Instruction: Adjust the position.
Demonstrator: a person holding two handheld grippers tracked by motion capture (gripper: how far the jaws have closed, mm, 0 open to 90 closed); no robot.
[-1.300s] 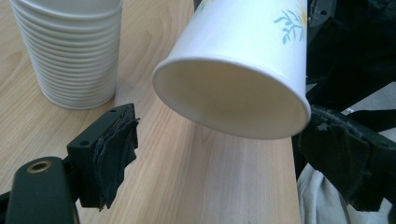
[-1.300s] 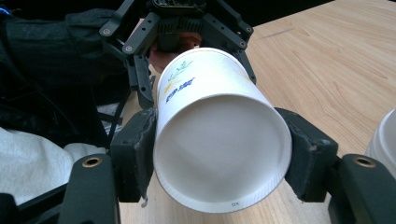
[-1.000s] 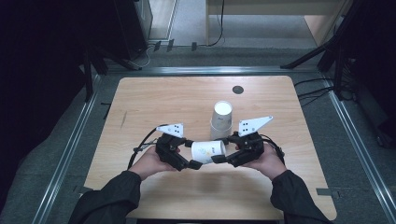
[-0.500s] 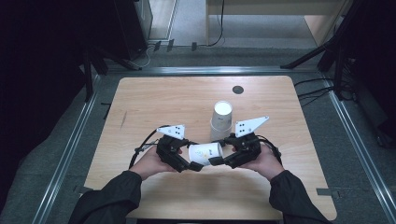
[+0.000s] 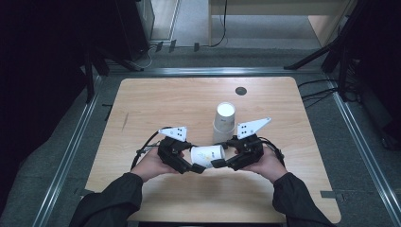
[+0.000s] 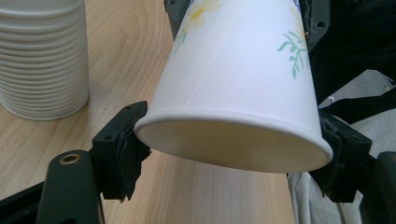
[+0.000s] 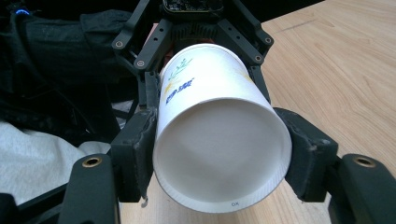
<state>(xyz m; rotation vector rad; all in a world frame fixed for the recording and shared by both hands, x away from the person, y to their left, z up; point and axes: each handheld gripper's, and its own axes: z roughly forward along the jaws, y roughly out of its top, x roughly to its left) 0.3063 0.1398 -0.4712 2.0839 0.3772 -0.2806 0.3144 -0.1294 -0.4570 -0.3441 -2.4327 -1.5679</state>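
Closing over the last second, the left gripper's (image 5: 197, 166) jaws are now pressed against the wide end of a flower-printed paper cup (image 5: 207, 155), while its narrow end is clamped by the right gripper (image 5: 218, 163). Lying sideways, the cup is held just above the wooden table (image 5: 156, 101). A stack of paper cups (image 5: 223, 122) is seen standing just beyond.

the paper cup (image 5: 207, 155) lies on its side just before the cup stack (image 5: 224, 121), between the left gripper (image 5: 189, 164) and right gripper (image 5: 226, 160).
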